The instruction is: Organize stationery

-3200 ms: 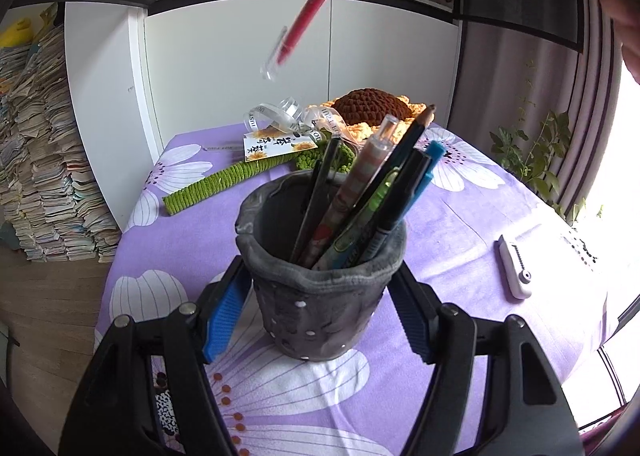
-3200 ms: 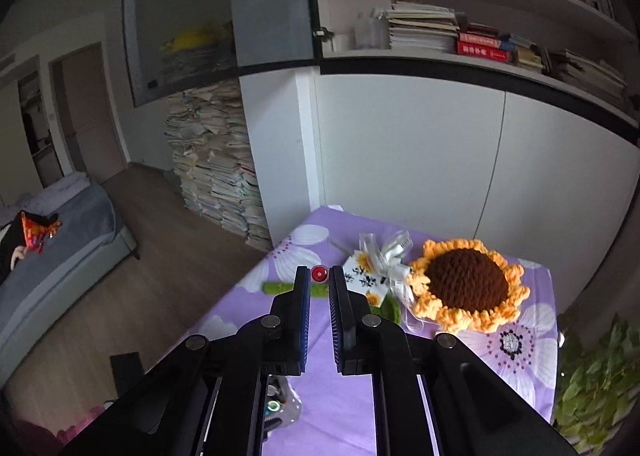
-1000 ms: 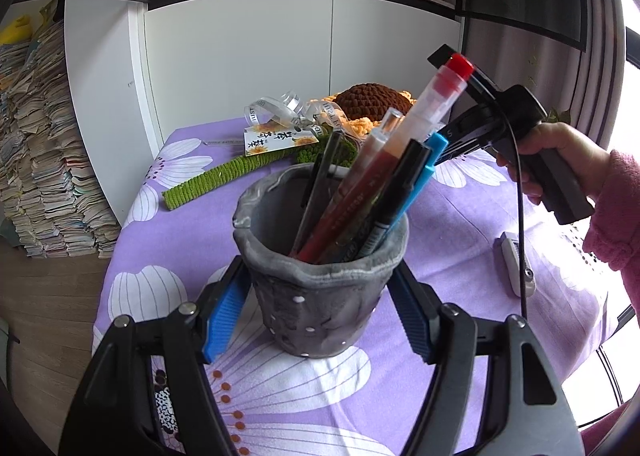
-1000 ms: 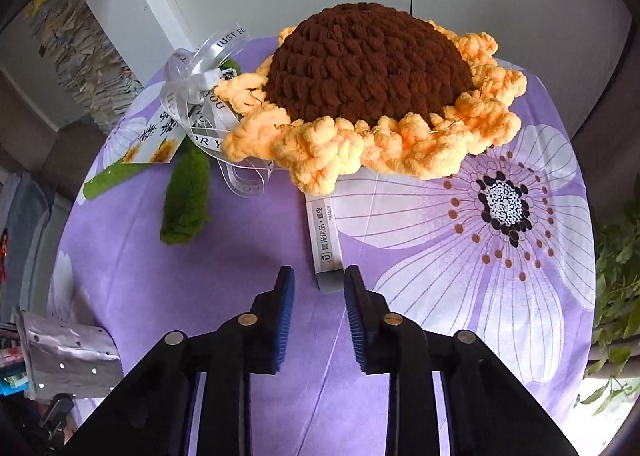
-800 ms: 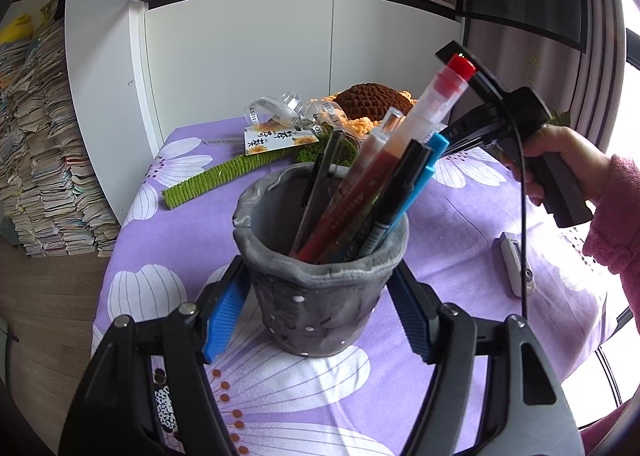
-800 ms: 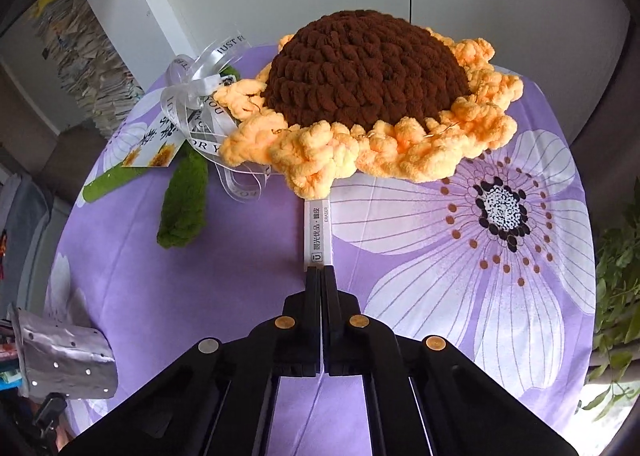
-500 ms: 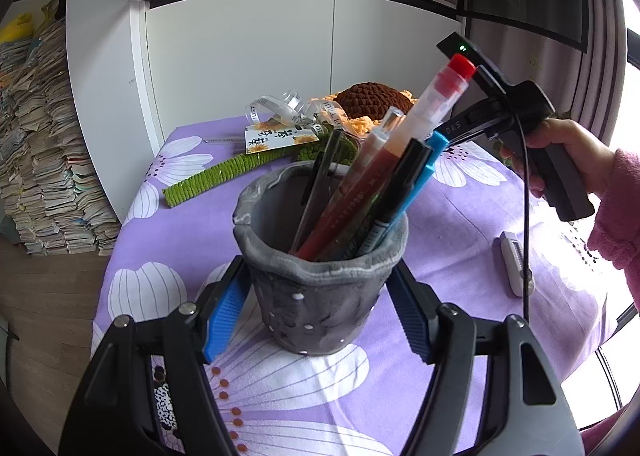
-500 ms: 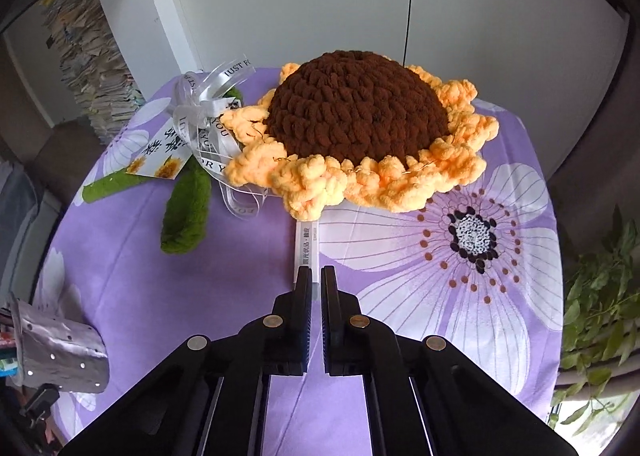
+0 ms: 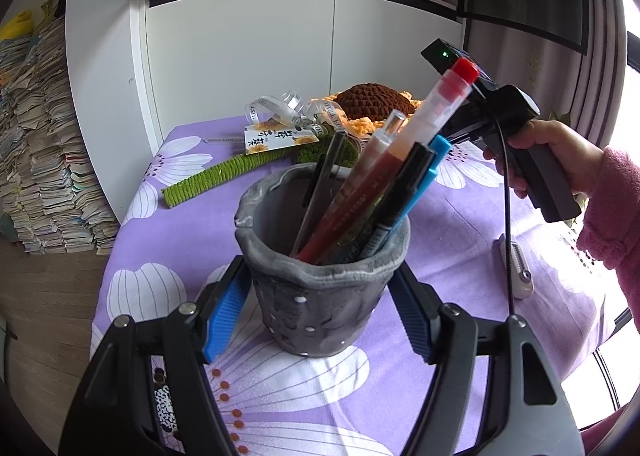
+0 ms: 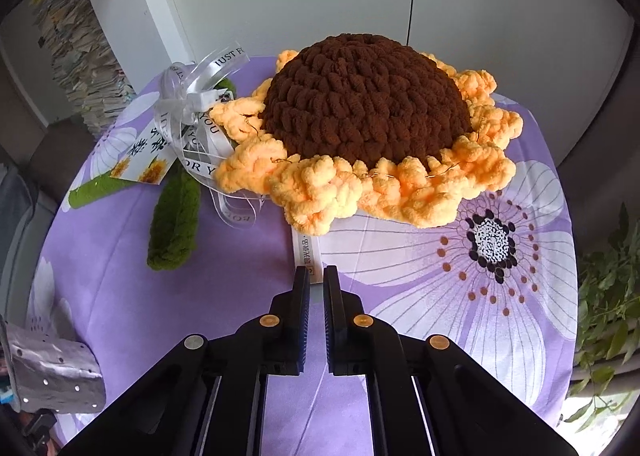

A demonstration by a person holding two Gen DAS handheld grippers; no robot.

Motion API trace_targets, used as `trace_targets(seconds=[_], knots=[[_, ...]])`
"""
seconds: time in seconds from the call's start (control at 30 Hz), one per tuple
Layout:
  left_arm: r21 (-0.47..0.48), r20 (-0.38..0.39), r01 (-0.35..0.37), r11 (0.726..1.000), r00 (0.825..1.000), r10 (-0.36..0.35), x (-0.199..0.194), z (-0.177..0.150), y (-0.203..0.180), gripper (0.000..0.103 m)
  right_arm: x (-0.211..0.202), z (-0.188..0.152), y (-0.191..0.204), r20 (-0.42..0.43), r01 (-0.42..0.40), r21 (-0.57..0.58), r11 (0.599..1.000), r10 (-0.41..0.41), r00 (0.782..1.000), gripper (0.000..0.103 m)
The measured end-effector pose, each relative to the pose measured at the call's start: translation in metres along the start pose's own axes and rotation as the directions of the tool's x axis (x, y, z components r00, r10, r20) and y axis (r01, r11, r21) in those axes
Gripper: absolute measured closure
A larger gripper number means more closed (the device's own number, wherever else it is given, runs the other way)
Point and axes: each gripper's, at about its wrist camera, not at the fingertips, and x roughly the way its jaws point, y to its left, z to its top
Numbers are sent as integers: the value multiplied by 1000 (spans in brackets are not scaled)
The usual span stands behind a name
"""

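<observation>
My left gripper (image 9: 320, 276) is shut on a grey pen holder (image 9: 320, 308) that stands on the purple flowered tablecloth (image 9: 460, 224). Several pens lean in it, among them a red-capped pen (image 9: 440, 104). My right gripper (image 10: 316, 274) points down at the near end of a white eraser (image 10: 306, 252), whose far end lies under a crocheted sunflower (image 10: 364, 112). Its jaws are opening and show a narrow gap. The eraser's end sits at the fingertips, and the pads do not press on it. A hand (image 9: 560, 152) holds that gripper's handle to the right of the holder.
A green crochet stem (image 9: 216, 180) and leaf (image 10: 176, 220) with ribbon and tag (image 10: 192, 108) lie left of the sunflower. A small white object (image 9: 516, 272) lies near the table's right edge. Paper stacks (image 9: 40, 136) stand on the floor at left, a plant (image 10: 608, 296) at right.
The red-capped pen went from the right gripper into the holder. The right gripper then moved to the eraser, shut just short of it, and now shows a small gap. The left gripper stayed still.
</observation>
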Motion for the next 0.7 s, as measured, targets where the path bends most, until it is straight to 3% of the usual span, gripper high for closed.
trace_targets(seconds=[0.07,0.13,0.23,0.3,0.33,0.43,0.47,0.5,0.7], knots=[[3,2,-2,1000,1000,2,1,0,1,33,-1,-1,-1,0,10,-15,1000,-10,1000,48],[2,2,-1,1000,1000,1,1,0,1,33,-3,-2,1,20,28,-37,999,-27,999,39],[0,0,0,1000,1000,0,2,1,1,33,-2,0,3,7,21,-53,998,-21,1000,40],[0,0,-1,1000,1000,1,1,1,1,33,5,3,3,-11,45,-44,998,-45,999,47],[1,0,-1,1000,1000,1,1,1,1,33,8,3,3,-19,48,-46,998,-48,999,54],[1,0,-1,1000,1000,1,1,1,1,33,19,2,1,-52,52,-48,998,-54,997,65],[1,0,-1,1000,1000,1,1,1,1,33,19,2,2,-45,53,-57,997,-56,997,79],[1,0,-1,1000,1000,1,2,2,1,33,18,1,1,-45,46,-52,998,-48,998,86],[3,5,0,1000,1000,0,2,0,0,33,-33,-6,1,7,-35,-25,999,36,999,86]])
